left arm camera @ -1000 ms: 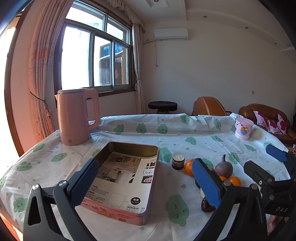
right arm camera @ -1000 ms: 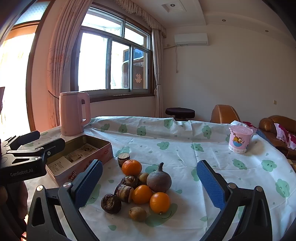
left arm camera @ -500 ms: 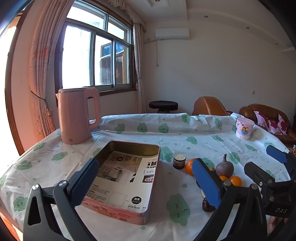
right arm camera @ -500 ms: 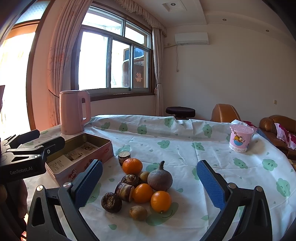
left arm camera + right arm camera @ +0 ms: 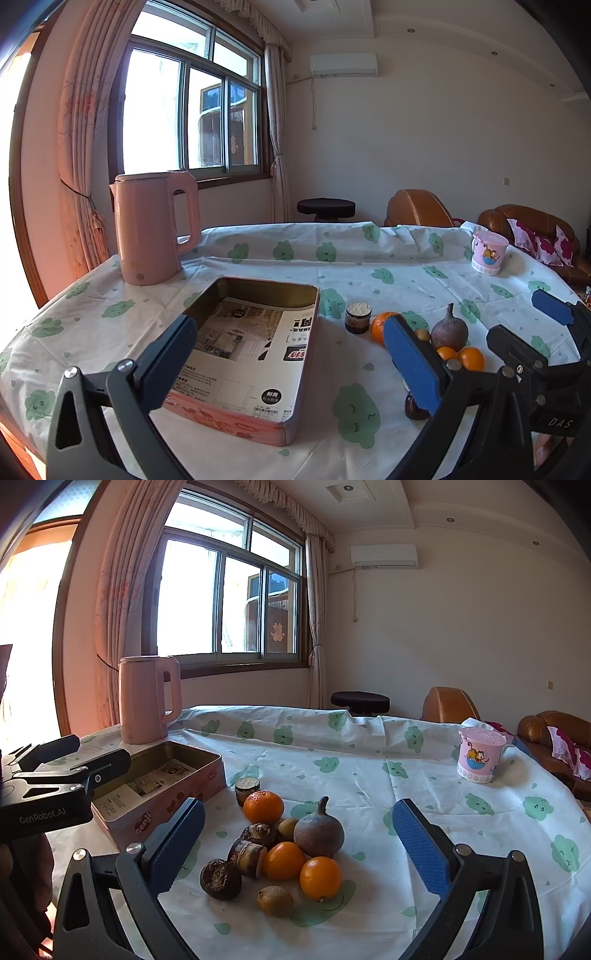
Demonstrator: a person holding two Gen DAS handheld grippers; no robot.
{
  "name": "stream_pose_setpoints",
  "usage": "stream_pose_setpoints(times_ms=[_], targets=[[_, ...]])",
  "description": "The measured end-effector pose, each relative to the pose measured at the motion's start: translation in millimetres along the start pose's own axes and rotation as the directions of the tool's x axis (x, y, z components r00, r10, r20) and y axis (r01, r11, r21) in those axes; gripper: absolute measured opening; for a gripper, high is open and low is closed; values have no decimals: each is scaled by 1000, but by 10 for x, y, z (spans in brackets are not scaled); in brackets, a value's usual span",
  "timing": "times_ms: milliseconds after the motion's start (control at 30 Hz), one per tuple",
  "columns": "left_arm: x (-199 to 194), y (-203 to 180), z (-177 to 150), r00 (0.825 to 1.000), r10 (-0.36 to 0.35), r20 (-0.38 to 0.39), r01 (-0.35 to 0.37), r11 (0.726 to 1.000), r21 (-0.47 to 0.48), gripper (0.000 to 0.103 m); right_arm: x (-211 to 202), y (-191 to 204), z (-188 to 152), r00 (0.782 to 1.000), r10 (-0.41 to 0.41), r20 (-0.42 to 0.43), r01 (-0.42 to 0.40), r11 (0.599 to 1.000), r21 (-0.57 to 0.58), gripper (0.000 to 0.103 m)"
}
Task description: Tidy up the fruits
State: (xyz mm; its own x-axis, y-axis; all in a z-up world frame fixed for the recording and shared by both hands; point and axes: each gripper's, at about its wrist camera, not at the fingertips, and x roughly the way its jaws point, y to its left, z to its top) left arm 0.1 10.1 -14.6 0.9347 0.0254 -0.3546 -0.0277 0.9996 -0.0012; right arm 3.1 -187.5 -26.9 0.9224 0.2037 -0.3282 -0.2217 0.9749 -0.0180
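Right wrist view, left to right: your left gripper [image 5: 55,771] hangs over the open pink rectangular metal tin [image 5: 162,779], jaws spread, holding nothing. Beside the tin, on the white cloud-print tablecloth [image 5: 369,768], lies the fruit pile [image 5: 280,845] of oranges and brown fruits, framed by your wide-open, empty right gripper [image 5: 295,849].

Left wrist view: taken low over table edge, faced across open pink rectangular tin [image 5: 251,354] toward window wall; tin close, heap of oranges and brown fruits [image 5: 436,343] off to right. Right wrist view: aimed at same heap [image 5: 280,845], close. Shared: tin [image 5: 159,786], heap, tall pink plastic kettle [image 5: 151,229] [image 5: 147,698].
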Motion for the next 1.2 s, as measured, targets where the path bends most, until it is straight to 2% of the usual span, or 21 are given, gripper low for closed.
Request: stream_pose_setpoints(times_ms=[333,667,767,833,1000,1200], targets=[[93,-87,-89,999,-24,-37,24,1000,1,103,45,-63,-127,999,-14,-32,14,1000,-2,102],[200,-220,-219,994,-68,-88,70,997,18,103,125,2,-262,995,-1,-97,-7,997,-78,99],[201,-200,-218,993,-75,-90,76,997,8,103,191,53,-303,989,18,-145,-34,994,-109,85],[205,-188,-226,993,-80,-91,81,997,3,103,238,69,-339,982,45,-181,-66,992,-110,66],[215,-233,-260,990,-100,-99,101,995,8,102,290,97,-420,969,79,-235,-108,988,-113,52],[209,-333,-278,986,-125,-107,130,991,38,98,345,134,-440,953,100,-286,-141,982,-128,48]])
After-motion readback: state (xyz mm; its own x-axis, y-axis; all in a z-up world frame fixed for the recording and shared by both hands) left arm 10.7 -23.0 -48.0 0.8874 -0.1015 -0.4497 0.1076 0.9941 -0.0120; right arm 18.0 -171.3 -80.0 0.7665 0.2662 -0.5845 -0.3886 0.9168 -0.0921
